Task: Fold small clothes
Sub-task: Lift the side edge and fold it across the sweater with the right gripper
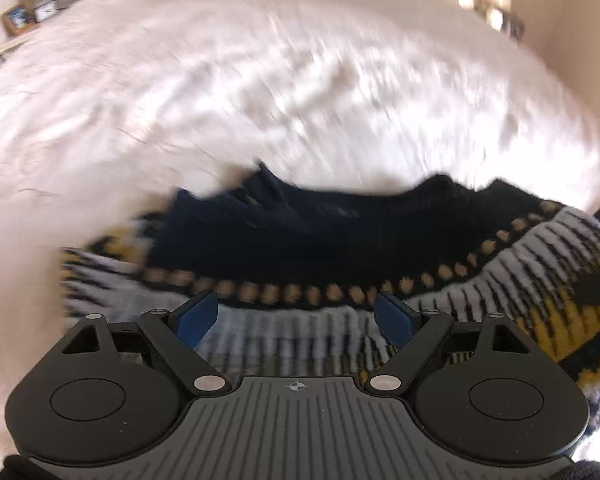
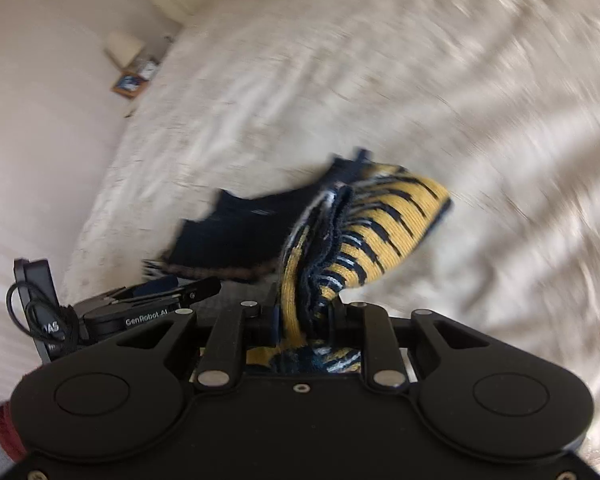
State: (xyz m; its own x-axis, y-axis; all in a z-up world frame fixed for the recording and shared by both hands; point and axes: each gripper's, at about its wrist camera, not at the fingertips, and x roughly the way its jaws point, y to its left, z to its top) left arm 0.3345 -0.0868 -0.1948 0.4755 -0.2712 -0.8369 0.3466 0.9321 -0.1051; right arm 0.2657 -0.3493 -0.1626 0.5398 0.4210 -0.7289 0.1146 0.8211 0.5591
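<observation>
A big bed (image 1: 300, 92) fills both views. It has a white cover, all crinkly and rumpled, and looks blurry in both views. Sunlight makes bright patches on it in the left wrist view. 1 small knitted garment (image 1: 292, 240) is on the bed — dark blue, with yellow and white stripes and a row of tan dots. Part of it lies on the cover. In the right wrist view, 1 striped end (image 2: 380, 224) is bunched up — lifted off the cover.

Black left gripper (image 1: 296, 316), blue pads (image 1: 198, 318); black right gripper (image 2: 306, 312), silver screws.
</observation>
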